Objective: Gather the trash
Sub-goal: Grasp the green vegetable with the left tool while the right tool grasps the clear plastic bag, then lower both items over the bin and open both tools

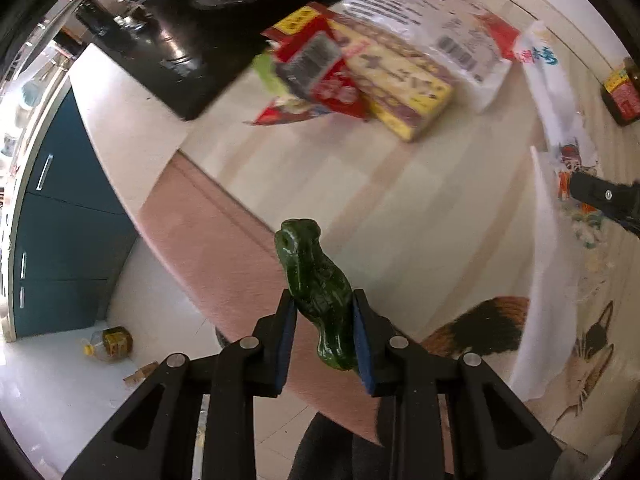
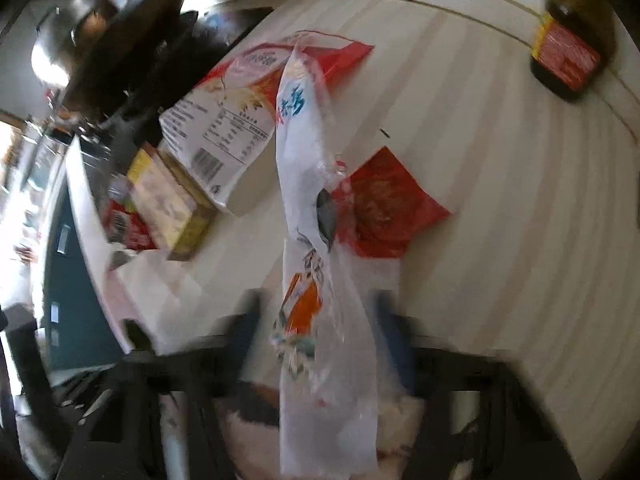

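Note:
My left gripper [image 1: 324, 300] is shut on a wrinkled dark green piece of vegetable [image 1: 312, 264], which sticks up past the blue pads over the counter's edge. A long white printed plastic bag [image 2: 304, 184] runs between the fingers of my right gripper [image 2: 320, 312]. That view is smeared by motion, so the pads show only as blue blurs on either side of the bag. In the left wrist view the same bag [image 1: 548, 240] stretches down the right side, with a black finger of the right gripper [image 1: 600, 196] against it.
On the striped countertop [image 1: 400, 200] lie a yellow box [image 1: 400, 84], a red packet [image 1: 320, 76], a white and red package [image 1: 432, 28] and a flat red wrapper [image 2: 388, 204]. A dark sauce bottle [image 2: 568, 52] stands by the wall. A black stove [image 1: 180, 40] sits at the far left; an oil bottle [image 1: 108, 344] lies on the floor.

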`<state>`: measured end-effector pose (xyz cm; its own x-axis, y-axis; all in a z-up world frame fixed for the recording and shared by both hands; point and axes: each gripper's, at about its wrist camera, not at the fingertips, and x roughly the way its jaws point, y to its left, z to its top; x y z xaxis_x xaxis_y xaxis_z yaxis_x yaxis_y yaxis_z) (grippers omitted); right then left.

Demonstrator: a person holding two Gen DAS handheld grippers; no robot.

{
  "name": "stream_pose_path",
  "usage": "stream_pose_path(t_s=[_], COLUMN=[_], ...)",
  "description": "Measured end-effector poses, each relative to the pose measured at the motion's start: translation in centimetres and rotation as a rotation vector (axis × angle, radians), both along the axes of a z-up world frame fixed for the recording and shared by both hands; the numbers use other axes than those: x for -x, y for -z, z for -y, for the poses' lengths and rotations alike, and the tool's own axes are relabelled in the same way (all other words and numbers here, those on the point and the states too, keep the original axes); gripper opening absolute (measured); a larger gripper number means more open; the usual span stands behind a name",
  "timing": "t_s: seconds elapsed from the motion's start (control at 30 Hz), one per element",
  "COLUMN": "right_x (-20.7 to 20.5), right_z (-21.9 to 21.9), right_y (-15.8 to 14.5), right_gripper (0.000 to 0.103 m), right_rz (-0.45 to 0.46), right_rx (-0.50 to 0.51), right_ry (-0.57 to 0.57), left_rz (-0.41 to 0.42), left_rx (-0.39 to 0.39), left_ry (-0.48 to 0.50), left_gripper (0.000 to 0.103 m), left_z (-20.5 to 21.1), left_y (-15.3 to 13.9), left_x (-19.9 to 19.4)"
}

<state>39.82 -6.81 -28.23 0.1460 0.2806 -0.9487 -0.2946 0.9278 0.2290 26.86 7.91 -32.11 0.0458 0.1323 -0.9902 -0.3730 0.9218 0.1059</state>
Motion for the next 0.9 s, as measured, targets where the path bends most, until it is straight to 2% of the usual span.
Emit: stream_pose_path(t_s=[0.07,0.23,0.4,0.63,0.77,0.9], right_x=[0.4,2.3,5.7,11.7,16.0,20.4], right_z=[-0.4,-0.1,-1.7,-7.4,-12.8,-18.3], right_y=[-0.4,-4.4,-9.1,-12.4,-12.3,-9.4], right_gripper=[0.001,0.001,0.000,0.000,0.000,0.000], right_rz=[0.035,0.127,0.194,0.208,0.168,0.106], right_rx=[-0.011,-0.092,-0.122,-0.189,-0.235,-0.268], right_ry=[0.006,0.027,-0.055,-0.215,-0.336,-0.467], left_rz=[0.011,0.084,0.173,0.271,0.294,0.260], left_rx=[-0.002,0.016,-0.005,-0.033,-0.039,-0.017], left_ry=[-0.008,-0.052,-0.116,-0.249,-0.354,-0.504], left_gripper=[0.023,0.023,0.023,0.023,0.023,0.023], left_z=[-0.3,-2.0,-3.9,-9.7,-13.7,-18.4], left_y=[-0.4,-3.4,-6.8,-10.6,-11.0,-8.6], left_x=[0.5,2.8,5.4,13.1,17.9,24.8])
